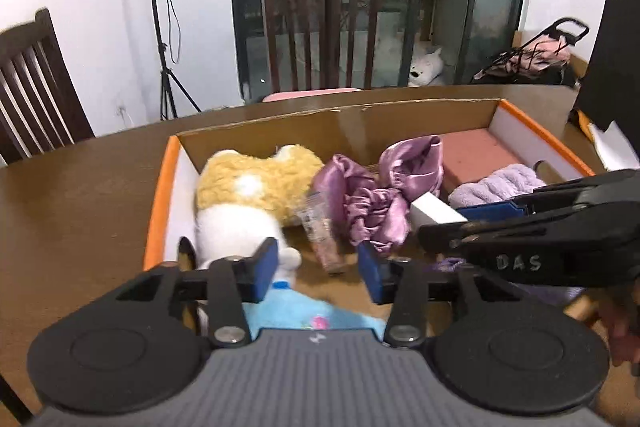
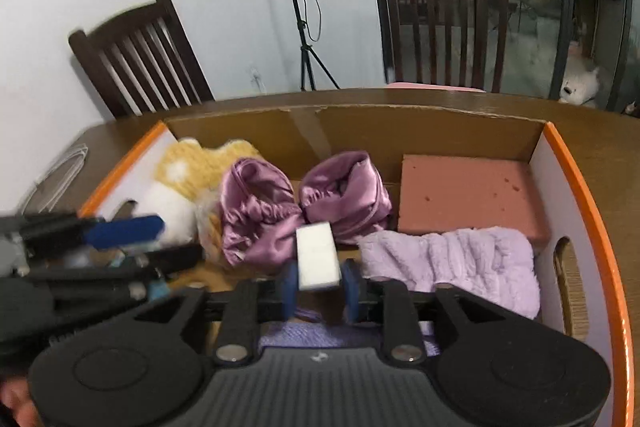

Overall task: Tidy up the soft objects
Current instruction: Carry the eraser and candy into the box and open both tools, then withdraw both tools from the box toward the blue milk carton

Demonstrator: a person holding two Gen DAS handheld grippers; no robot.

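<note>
An orange-rimmed cardboard box (image 1: 160, 195) (image 2: 592, 187) holds a yellow and white plush toy (image 1: 248, 195) (image 2: 180, 183), purple satin cloth (image 1: 376, 195) (image 2: 280, 203), a pink foam block (image 1: 472, 155) (image 2: 468, 195) and a lilac fluffy cloth (image 1: 496, 185) (image 2: 456, 263). My right gripper (image 2: 318, 285) (image 1: 448, 223) is shut on a white foam block (image 2: 316, 255) (image 1: 434, 213) above the box. My left gripper (image 1: 318, 265) (image 2: 132, 239) is open over the box's near left, above a light blue soft item (image 1: 304, 311) and next to a clear wrapped packet (image 1: 320, 231).
The box sits on a brown wooden table (image 1: 80, 195) (image 2: 600, 135). Dark wooden chairs (image 1: 320, 27) (image 2: 140, 59) stand behind it. A tripod (image 1: 164, 27) stands by the wall. A white cable (image 2: 56, 183) lies left of the box. A black panel (image 1: 612, 59) stands at the far right.
</note>
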